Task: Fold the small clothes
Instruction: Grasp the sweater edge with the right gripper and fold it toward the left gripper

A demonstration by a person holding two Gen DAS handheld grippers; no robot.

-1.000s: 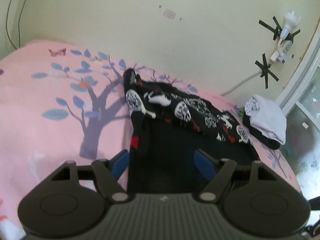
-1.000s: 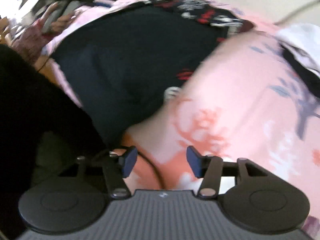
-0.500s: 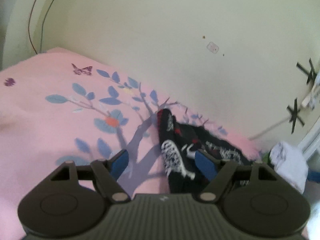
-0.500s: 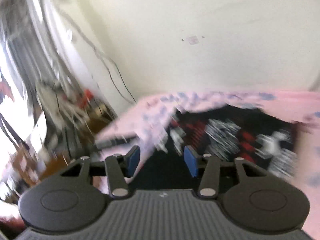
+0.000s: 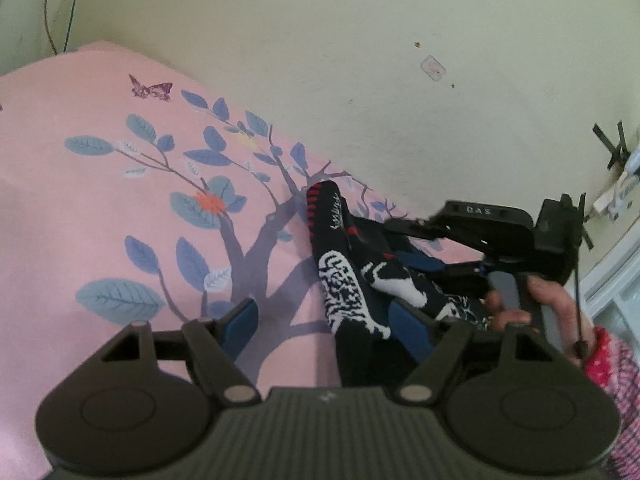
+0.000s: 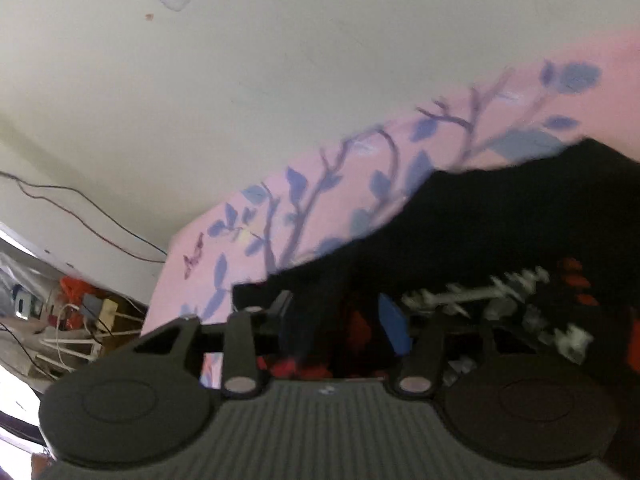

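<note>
Black print on a pink, leafy bed

The garment (image 5: 352,280) is black with white lace-like motifs and red marks; the bed sheet (image 5: 100,208) is pink, printed with grey-purple branches, blue leaves, an orange flower and a purple butterfly. The wall (image 5: 320,60) is pale cream. Both tools (image 5: 324,324) (image 6: 340,320) are dark grey with blue pads; a sleeve (image 5: 616,364) is red-pink with white specks.
</note>
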